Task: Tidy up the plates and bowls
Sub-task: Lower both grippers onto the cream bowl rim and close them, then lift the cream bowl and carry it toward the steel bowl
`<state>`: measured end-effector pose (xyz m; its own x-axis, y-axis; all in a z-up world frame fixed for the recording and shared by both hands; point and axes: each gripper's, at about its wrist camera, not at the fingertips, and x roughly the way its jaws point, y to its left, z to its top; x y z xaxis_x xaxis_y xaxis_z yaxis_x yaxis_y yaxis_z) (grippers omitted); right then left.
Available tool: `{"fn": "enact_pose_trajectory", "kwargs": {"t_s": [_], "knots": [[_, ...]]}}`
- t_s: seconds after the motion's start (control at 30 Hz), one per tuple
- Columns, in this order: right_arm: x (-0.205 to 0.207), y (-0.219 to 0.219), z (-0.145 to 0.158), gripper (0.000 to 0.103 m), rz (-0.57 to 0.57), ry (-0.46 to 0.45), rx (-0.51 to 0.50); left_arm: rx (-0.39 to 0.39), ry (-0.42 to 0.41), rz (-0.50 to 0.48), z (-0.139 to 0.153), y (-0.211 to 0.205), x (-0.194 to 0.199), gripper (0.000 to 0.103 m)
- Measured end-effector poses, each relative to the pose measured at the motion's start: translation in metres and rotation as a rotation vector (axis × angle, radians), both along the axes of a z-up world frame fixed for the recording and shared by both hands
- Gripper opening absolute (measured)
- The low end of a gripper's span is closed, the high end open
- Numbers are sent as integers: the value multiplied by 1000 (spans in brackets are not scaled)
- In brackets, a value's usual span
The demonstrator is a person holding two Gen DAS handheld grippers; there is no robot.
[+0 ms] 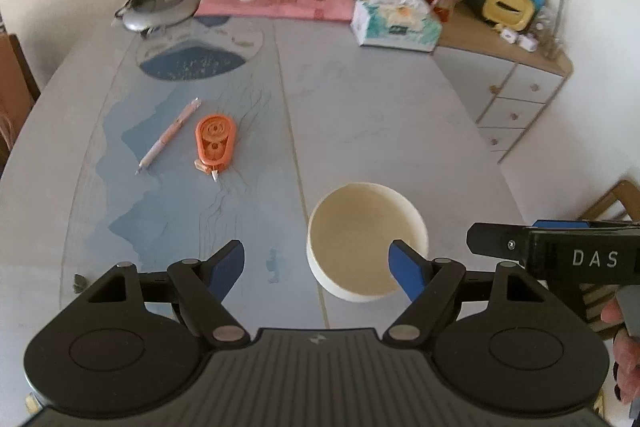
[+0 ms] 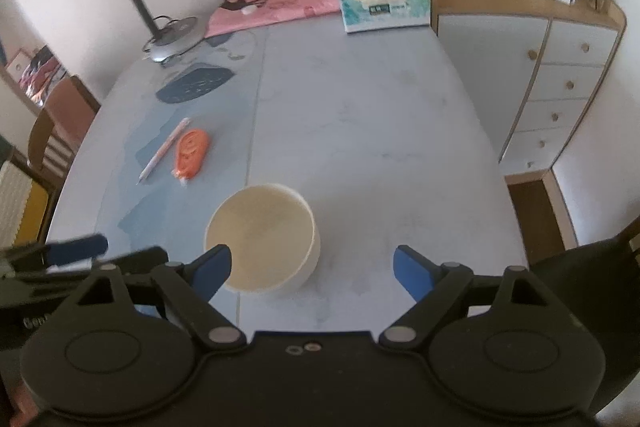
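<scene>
On the table, cream bowl, both jaws apart

Both wrist views looked steeply down and forward over their own grippers from close above the grey table. The left view sat left of the cream bowl, the right view right of it. They shared bowl, tabletop and far wall.

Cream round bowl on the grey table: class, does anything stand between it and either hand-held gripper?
Nothing visible does. The cream round bowl sits on bare tabletop just ahead of both open hand-held grippers; the orange correction-tape dispenser and pen lie off to the left.
</scene>
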<state>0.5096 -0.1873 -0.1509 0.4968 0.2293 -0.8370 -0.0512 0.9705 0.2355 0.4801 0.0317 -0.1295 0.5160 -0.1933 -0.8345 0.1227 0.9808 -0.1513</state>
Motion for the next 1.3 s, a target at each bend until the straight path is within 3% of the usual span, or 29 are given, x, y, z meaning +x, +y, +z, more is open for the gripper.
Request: {"fn": "enact_pose_trajectory", "kwargs": {"t_s": [0.23,0.43,0.53,0.6,0.73,0.8,0.9,1.1,1.3], "knots": [[32,2,-38,81,-41,68,6,46,22,24,-31,-8,28,79],[47,3,-63,67,-58,103,3,102,40,9,-54,-20,42,77],[52,4,-70,55,-56,115,1,120,48,-11,-61,-27,45,62],[54,5,-73,52,-53,117,0,147,63,-14,-68,-32,48,57],[55,9,-79,43,-36,129,3,135,88,-20,-78,-36,50,33],[55,12,-81,36,-25,130,1,133,92,-15,-81,-38,51,30],[53,15,-83,27,-8,131,-2,127,92,-17,-83,-41,50,17],[49,20,-80,10,15,113,-16,133,95,-8,-83,-41,48,6],[40,24,-74,8,17,111,-49,147,97,-11,-81,-42,37,5]]}}
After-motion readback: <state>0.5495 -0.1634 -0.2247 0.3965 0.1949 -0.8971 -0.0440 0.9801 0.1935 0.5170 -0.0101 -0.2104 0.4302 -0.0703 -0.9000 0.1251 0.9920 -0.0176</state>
